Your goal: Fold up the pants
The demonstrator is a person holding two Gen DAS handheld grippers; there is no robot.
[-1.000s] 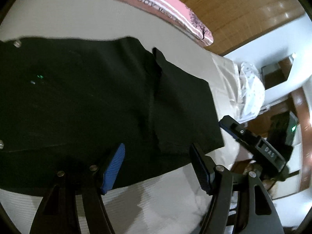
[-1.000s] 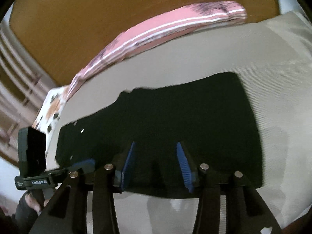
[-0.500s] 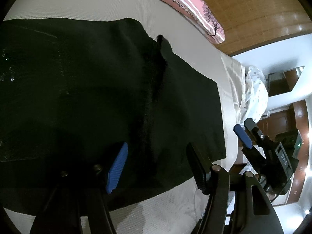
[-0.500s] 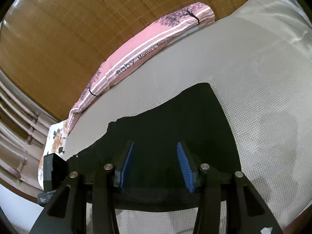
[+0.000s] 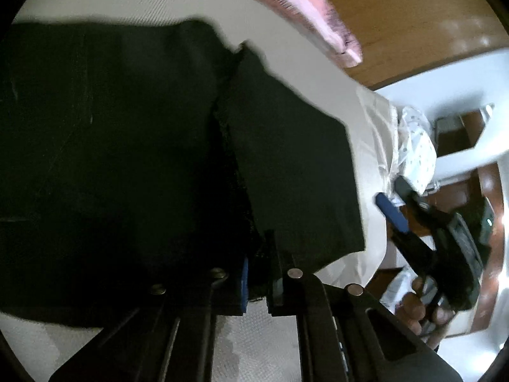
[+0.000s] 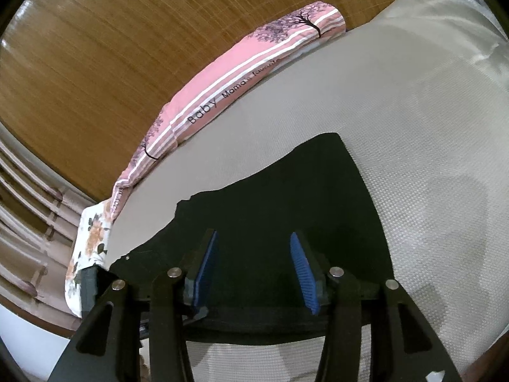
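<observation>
I see black pants (image 5: 111, 146) lying flat on a pale bed (image 6: 429, 159), already doubled leg over leg; the crosswise folds are still to do, I judge. Their long axis runs left to right along the near edge, with a pink pillow (image 6: 229, 86) behind. My left gripper (image 5: 259, 281) has just clamped onto the near hem at a seam ridge. My right gripper (image 6: 254, 270) hangs half open above the cloth, holding nothing.

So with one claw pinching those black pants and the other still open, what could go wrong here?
The left gripper is shut on only the near edge of the black pants, so the cloth might slip out when lifted. The right gripper is open above the pants; lifting one side alone could drag them crooked across the bed.
</observation>
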